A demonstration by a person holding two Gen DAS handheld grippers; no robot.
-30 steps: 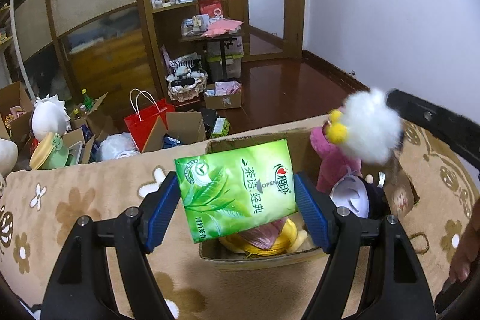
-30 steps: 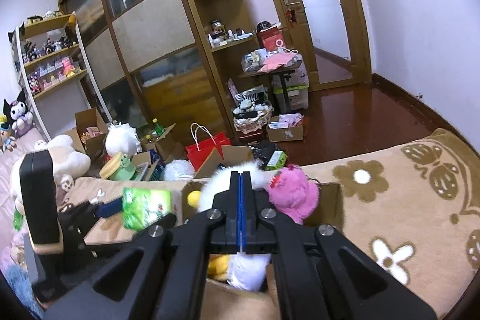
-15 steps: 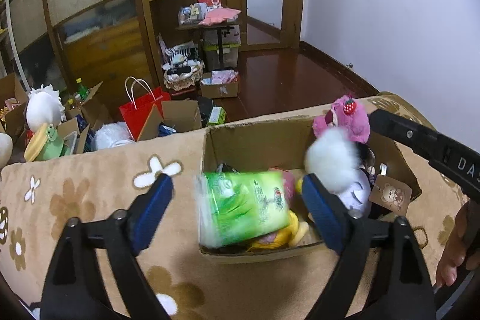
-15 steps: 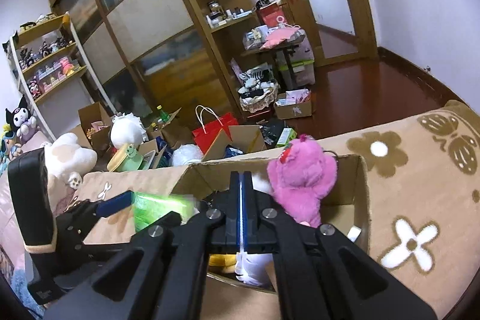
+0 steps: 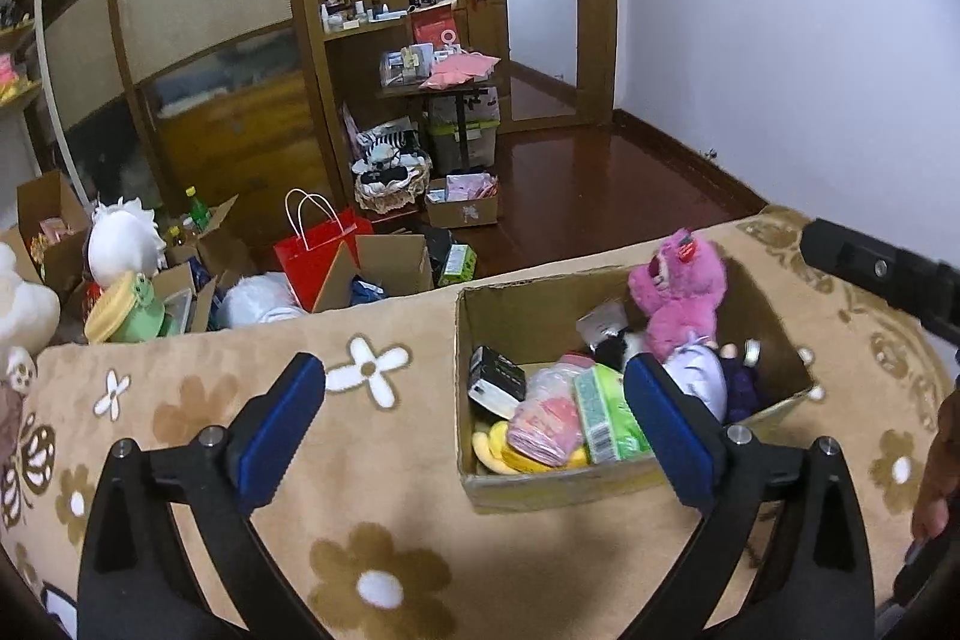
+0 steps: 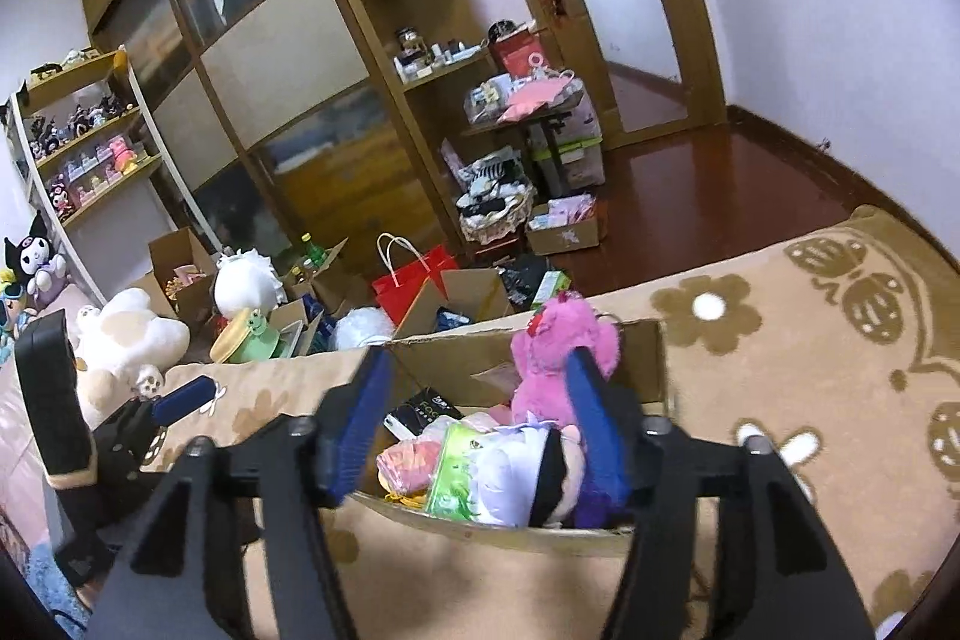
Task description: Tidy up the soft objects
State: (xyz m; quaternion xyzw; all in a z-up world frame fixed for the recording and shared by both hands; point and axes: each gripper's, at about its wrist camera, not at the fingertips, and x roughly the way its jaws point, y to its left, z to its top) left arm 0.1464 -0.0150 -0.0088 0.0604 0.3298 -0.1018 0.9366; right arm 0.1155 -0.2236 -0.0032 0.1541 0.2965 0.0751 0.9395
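While the left gripper (image 5: 474, 421) is hanging above the blanket (image 5: 372, 466) with nothing between its jaws, which have just been opening, the green tissue pack (image 5: 606, 415) is lying in the cardboard box (image 5: 534, 484): light, squashy, best pinched across its flat sides.

Right view: the right gripper (image 6: 474, 427) is tilting down over the box, jaws likewise just parted, gripping nothing; the white plush toy (image 6: 510, 472) is resting beside the pack.

Empty claw (image 5: 474, 415) above filled box (image 5: 540, 487)
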